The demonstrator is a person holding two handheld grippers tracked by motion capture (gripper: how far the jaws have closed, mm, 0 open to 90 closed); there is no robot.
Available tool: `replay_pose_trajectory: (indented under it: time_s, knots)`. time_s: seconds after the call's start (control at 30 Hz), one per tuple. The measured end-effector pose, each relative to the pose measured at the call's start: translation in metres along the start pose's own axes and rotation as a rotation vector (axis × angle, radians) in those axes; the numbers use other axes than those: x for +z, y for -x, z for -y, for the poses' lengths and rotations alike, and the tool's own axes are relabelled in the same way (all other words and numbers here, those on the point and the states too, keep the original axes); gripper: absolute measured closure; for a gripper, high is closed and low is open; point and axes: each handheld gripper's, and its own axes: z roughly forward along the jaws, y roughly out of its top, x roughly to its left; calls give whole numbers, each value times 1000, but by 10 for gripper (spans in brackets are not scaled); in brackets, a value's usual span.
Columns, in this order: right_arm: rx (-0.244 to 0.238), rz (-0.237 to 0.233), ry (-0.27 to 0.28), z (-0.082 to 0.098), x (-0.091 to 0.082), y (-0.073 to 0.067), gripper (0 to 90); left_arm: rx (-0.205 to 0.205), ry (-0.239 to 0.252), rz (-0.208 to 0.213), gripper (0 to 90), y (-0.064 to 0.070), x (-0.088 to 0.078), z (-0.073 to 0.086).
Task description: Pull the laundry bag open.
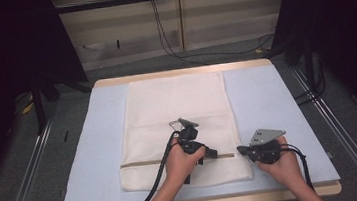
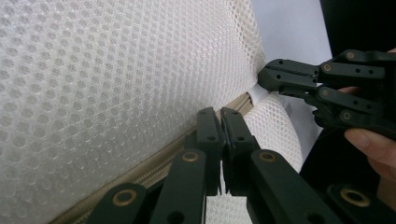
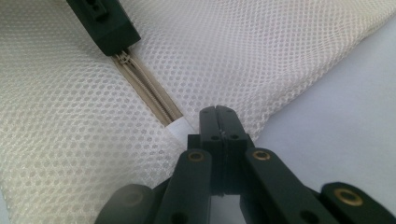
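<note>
Black jaws of the left gripper (image 2: 223, 122) are pressed together over the beige zipper (image 2: 154, 161) of a white mesh laundry bag (image 2: 116, 70); in the right gripper view that same gripper sits on the zipper line, and whether it pinches the slider I cannot tell. Just beyond its tips in the left gripper view, the right gripper (image 2: 264, 77) noses into the bag's edge at the zipper's end, a person's fingers (image 2: 373, 144) behind it. Seen from its own camera, the right gripper (image 3: 218, 114) is likewise closed tight, its tips at the bag's edge beside the small white tab (image 3: 180, 127) that ends the zipper (image 3: 144, 88); the bag's hem appears to lie between them, though the grip itself is hidden. The mesh (image 3: 261, 56) bunches up around both tools.

From above, the left gripper (image 1: 211, 153) rests on the lower part of the bag (image 1: 177, 105), on the zipper (image 1: 143, 163) that crosses it near the front hem, while the right gripper (image 1: 242, 150) meets the bag's right edge at the same line. The bag lies flat in the middle of a pale blue mat (image 1: 272, 100) covering a wooden table (image 1: 183, 72). Cables (image 1: 171, 46) trail over the grey floor behind, and dark curtains (image 1: 338, 13) and metal rails (image 1: 28, 171) flank the table
</note>
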Motion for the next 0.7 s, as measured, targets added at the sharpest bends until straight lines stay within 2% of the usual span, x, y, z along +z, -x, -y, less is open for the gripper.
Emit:
replay_pose_trajectory:
  time_s: [0.33,0.4,0.43,0.5,0.57,0.63,0.7]
  knots:
    - [0,-2,-1,0,0,0,900,-2,-9,-9,874,-6,-12,0]
    - [-2,-1,-1,0,0,0,900,-1,-7,-27,874,-7,-14,0]
    - [-2,-1,-1,0,0,0,900,-9,-5,-7,874,-7,-15,1]
    - [-1,-1,-1,0,0,0,900,-9,-2,-22,874,-9,-17,1]
    - [1,-2,-1,0,0,0,900,-16,-4,-3,874,-10,-19,2]
    - [1,-3,-1,0,0,0,900,-7,-6,-14,874,-10,-22,3]
    - [3,-3,-1,0,0,1,900,-9,-6,-7,874,-11,-23,3]
